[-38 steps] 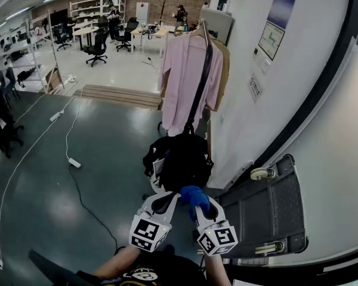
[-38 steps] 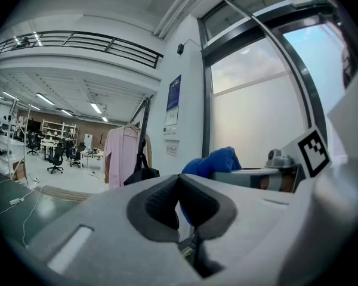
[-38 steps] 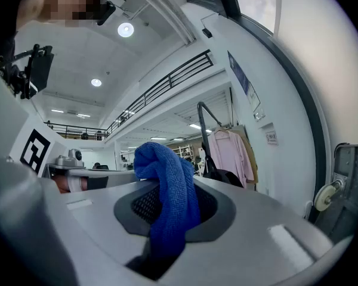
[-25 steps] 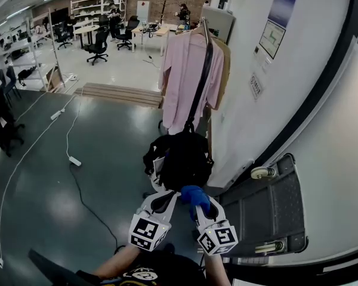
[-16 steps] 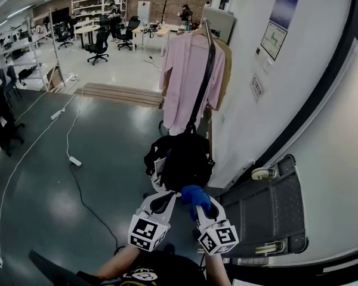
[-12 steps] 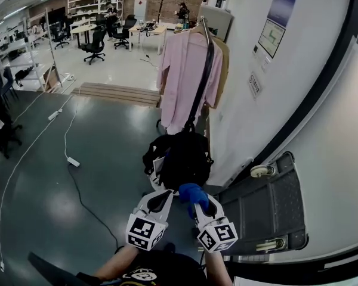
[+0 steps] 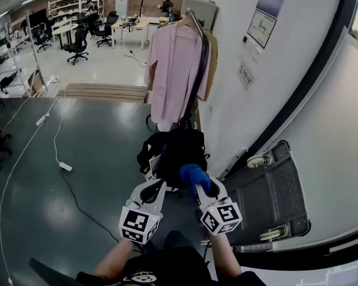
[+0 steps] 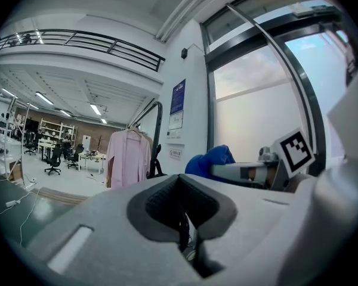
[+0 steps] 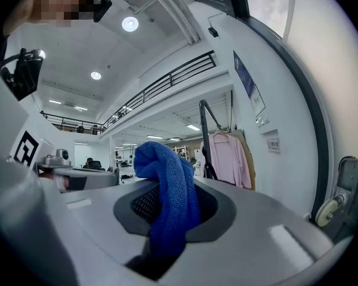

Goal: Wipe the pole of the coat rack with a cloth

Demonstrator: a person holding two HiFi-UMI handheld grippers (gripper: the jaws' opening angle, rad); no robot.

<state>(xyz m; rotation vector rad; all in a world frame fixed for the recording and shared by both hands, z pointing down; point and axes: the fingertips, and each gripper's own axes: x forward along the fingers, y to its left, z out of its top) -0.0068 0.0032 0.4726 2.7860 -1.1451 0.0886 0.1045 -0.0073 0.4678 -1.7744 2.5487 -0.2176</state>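
A coat rack with a dark pole [image 7: 200, 58] stands by the white wall, carrying a pink shirt [image 7: 170, 70] and a black bag [image 7: 179, 151] hung low. My right gripper [image 7: 198, 182] is shut on a blue cloth [image 7: 193, 175], which bulges up between its jaws in the right gripper view as the blue cloth [image 9: 167, 189]. My left gripper [image 7: 153, 186] is beside it, jaws closed together with nothing in them. Both grippers are held just below the bag, short of the pole [image 9: 210, 137]. The left gripper view shows the pole [image 8: 155, 136] and the cloth [image 8: 207, 161] to the right.
A folded grey platform trolley [image 7: 268, 195] leans against the wall at the right. A white power strip and cable [image 7: 64, 165] lie on the dark floor at the left. Wooden steps [image 7: 101, 91] and an office area with chairs lie beyond the rack.
The view has shifted closer to the rack and a little to the right. Both grippers have risen slightly toward the black bag, the cloth still held in the right one.
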